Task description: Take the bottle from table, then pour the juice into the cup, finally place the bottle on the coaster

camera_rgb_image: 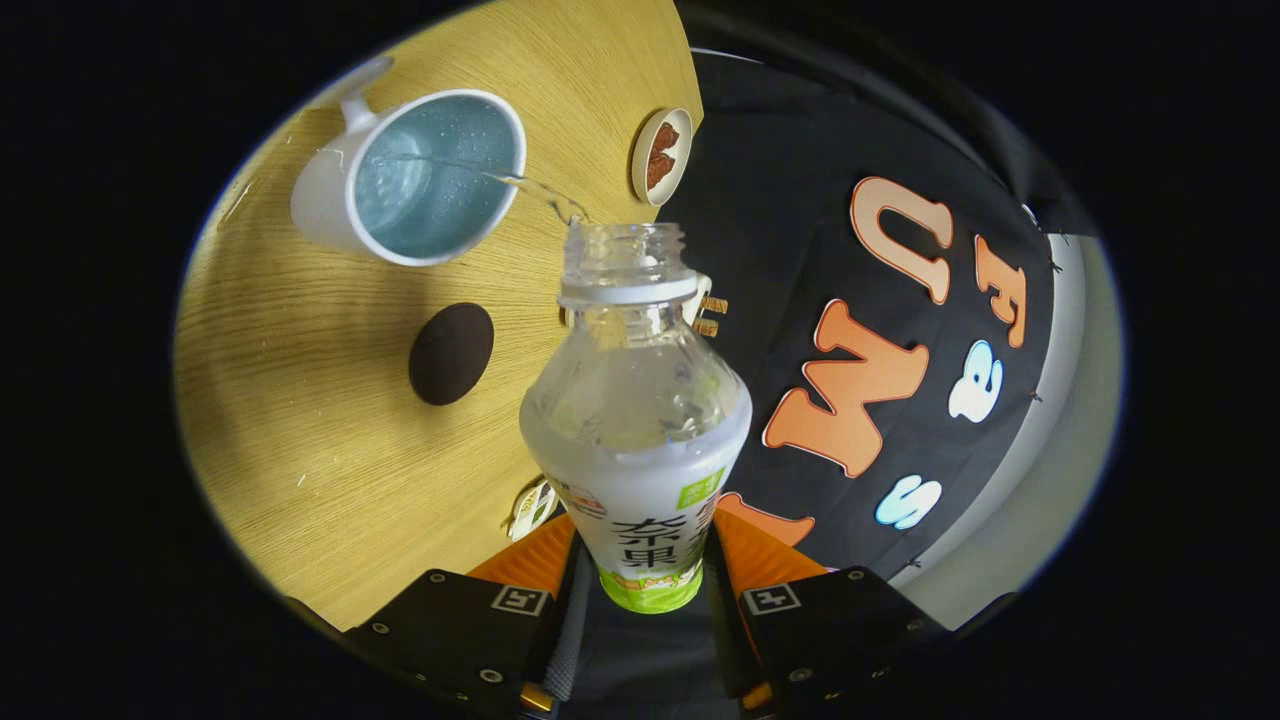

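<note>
My gripper (640, 560) is shut on a clear plastic bottle (635, 410) with a white and green label, held between both fingers by its lower body. The bottle has no cap and is tilted toward a white cup (410, 180) with a blue inside that stands beyond it on the wooden table (300, 430). A thin stream of clear liquid (540, 190) runs from the bottle's mouth over the cup's rim, and liquid lies in the cup. A dark round coaster (451, 353) rests on the table between the cup and the fingers, to the left of the bottle.
A small round dish (661, 156) with brown pieces in it sits near the table's edge beyond the bottle. The black booth wall (800, 250) stands past that edge. Small clips (708, 315) show just behind the bottle's neck.
</note>
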`<state>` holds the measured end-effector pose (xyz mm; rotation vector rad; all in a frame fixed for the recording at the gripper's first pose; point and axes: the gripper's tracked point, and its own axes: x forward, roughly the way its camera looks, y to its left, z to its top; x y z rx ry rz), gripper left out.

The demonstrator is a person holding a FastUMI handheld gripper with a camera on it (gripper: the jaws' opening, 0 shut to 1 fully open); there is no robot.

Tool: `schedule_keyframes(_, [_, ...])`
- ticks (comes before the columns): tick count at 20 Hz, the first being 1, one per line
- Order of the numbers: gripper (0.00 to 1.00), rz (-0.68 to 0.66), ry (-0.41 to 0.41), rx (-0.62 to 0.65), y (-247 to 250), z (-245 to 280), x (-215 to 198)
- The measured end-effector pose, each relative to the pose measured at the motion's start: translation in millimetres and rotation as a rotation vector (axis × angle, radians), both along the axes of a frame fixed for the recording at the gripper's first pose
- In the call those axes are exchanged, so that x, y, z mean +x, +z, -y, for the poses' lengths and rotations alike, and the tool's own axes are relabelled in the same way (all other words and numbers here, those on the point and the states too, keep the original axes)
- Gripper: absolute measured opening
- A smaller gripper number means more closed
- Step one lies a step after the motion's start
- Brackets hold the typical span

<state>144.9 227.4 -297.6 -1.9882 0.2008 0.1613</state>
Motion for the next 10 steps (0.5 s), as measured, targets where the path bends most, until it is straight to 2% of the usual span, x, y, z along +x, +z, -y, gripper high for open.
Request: schedule_keyframes(10, [0.56,-0.017,0.001,-0.041,-2.3,-1.0,-2.1])
